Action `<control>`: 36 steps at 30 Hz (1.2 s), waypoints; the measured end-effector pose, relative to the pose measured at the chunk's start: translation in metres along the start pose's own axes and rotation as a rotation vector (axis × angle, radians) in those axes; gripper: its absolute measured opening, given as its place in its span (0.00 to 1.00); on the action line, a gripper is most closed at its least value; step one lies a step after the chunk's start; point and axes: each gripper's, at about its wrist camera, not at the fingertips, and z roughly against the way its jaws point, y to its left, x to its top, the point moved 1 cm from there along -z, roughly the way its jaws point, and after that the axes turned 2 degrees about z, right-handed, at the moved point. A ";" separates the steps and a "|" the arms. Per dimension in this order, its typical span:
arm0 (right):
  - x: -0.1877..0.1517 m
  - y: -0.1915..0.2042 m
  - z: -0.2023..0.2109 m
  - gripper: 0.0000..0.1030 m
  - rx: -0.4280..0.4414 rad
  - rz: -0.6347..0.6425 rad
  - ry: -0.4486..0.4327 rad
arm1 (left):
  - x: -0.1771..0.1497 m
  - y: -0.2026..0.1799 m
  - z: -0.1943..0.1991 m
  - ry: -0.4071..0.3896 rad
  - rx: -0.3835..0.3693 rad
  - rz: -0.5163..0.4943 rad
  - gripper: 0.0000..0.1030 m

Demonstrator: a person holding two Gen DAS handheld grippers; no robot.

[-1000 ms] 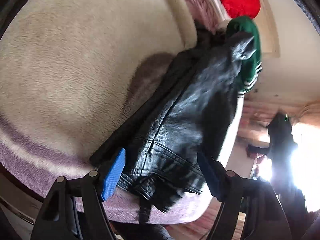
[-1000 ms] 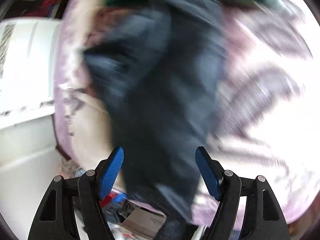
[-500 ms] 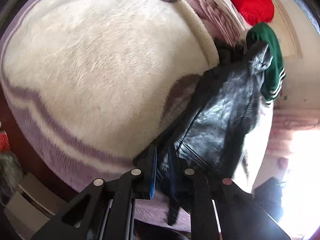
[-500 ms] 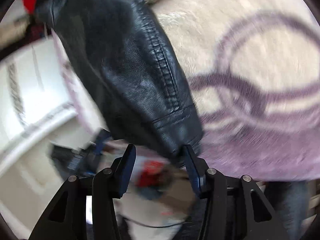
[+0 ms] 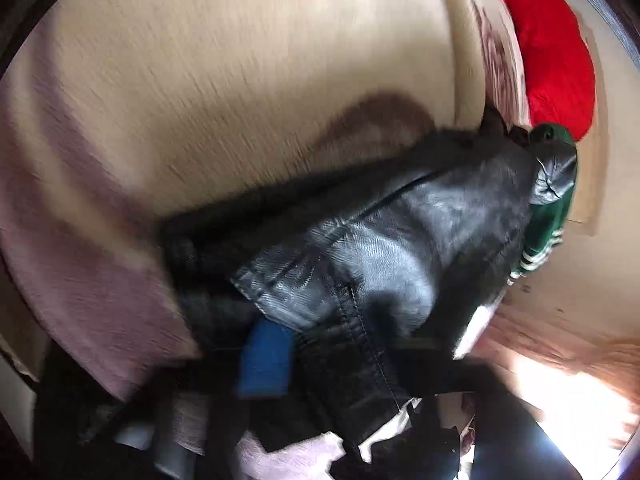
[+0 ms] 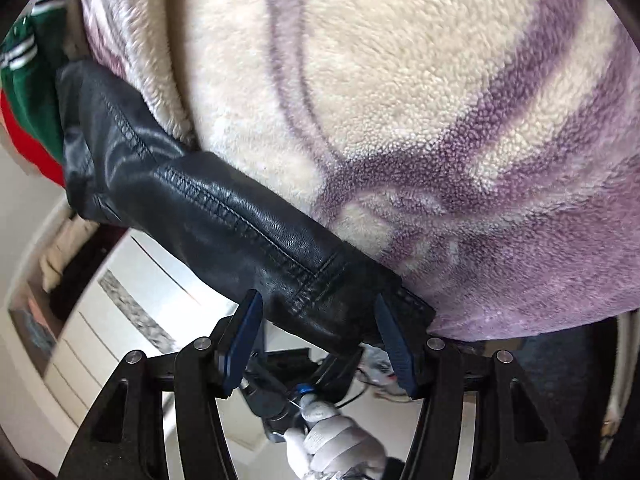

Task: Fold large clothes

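The left gripper (image 5: 280, 356) is clamped on the jacket (image 5: 400, 248) hem at the bed (image 6: 400, 80) edge; the right gripper (image 6: 316, 340) straddles its cuff, jaws opening.

A black leather jacket (image 5: 400, 240) lies stretched along the edge of the fleecy cream-and-purple blanket (image 6: 400, 100), with its stitched sleeve cuff hanging off that edge.

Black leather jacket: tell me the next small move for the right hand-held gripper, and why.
Probably close the right hand-held gripper on the black leather jacket. Its jaws are opening, with the jacket's hem between the pads but not visibly pinched. The left hand-held gripper looks already shut on the jacket's other bottom edge, so both ends would be held for lifting off the fleece blanket.
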 end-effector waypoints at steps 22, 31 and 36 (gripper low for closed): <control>-0.046 -0.027 -0.040 0.00 -0.433 0.092 -0.077 | 0.030 0.012 0.019 0.024 0.017 -0.073 0.04; -0.064 0.098 -0.030 0.06 -0.631 0.527 -0.043 | 0.015 -0.064 0.079 -0.011 -0.039 -0.316 0.61; -0.054 0.254 -0.064 0.32 -0.582 0.819 -0.103 | 0.031 -0.078 0.069 -0.094 -0.026 -0.343 0.61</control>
